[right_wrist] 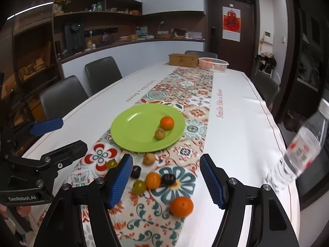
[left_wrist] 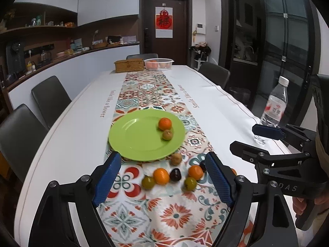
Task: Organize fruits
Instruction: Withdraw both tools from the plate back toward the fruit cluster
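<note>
Home dining room: long table point(left_wrist: 205, 94), chairs point(left_wrist: 51, 96), cluttered counter point(left_wrist: 82, 51), shelves point(right_wrist: 98, 10).

A water bottle point(left_wrist: 275, 105) stands at the table's point(left_wrist: 72, 123) edge; a woven box point(left_wrist: 129, 65) sits at its far end.

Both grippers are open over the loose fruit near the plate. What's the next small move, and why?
Probably lower the right gripper onto the orange between its fingers and close. It is open and empty, as is the left gripper. The green plate holds only two fruits, while several lie loose on the runner.
</note>
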Demonstrator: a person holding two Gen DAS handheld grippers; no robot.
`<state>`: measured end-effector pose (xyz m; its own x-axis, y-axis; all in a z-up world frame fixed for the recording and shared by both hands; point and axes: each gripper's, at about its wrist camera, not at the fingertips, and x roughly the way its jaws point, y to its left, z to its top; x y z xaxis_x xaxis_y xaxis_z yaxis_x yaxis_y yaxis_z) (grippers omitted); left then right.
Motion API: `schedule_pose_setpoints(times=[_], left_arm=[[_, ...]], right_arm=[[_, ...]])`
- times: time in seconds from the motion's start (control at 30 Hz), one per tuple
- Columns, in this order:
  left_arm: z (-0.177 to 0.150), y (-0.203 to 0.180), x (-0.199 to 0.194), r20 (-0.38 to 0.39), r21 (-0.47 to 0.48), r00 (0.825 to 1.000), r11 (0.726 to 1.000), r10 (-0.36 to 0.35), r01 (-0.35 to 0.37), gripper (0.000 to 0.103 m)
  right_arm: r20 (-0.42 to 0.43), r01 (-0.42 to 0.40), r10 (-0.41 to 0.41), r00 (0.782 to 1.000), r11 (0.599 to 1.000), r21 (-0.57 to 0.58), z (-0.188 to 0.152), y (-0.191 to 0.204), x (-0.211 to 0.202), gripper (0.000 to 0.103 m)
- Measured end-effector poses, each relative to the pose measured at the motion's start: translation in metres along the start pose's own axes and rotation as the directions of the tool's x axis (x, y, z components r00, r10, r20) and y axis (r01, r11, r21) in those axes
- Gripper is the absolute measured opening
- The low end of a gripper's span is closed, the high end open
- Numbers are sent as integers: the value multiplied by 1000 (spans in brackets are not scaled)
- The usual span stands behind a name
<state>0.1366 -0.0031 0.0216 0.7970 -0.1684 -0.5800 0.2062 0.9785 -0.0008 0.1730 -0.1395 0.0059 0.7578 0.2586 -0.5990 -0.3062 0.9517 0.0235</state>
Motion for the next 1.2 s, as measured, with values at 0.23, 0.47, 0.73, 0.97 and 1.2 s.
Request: schedule_pose_setpoints(times=[0.23, 0.47, 0.73, 0.97, 1.2], left_arm=[[-19, -13, 5, 11, 22, 1000, 1000, -17, 17, 83], [-38, -23, 11, 17, 60, 999, 997, -46, 45, 83], [-53, -29, 30, -29, 79, 997, 994, -69, 71, 83], [-62, -31, 57, -97, 89, 991, 991, -88, 97, 75], [-64, -35, 85, -160, 89, 981, 988, -111, 126, 66]], right_arm=[[-17, 37, -37, 999, 999, 16, -19, -7, -4, 68], [-30, 40, -39, 999, 999, 28, -39, -13, -6, 68], [-27, 67, -66, 997, 998, 15, -56, -14, -5, 68], [-99, 50, -45, 994, 998, 42, -69, -22, 16, 68], [-166, 31, -18, 986, 997, 76, -80, -30, 38, 68]])
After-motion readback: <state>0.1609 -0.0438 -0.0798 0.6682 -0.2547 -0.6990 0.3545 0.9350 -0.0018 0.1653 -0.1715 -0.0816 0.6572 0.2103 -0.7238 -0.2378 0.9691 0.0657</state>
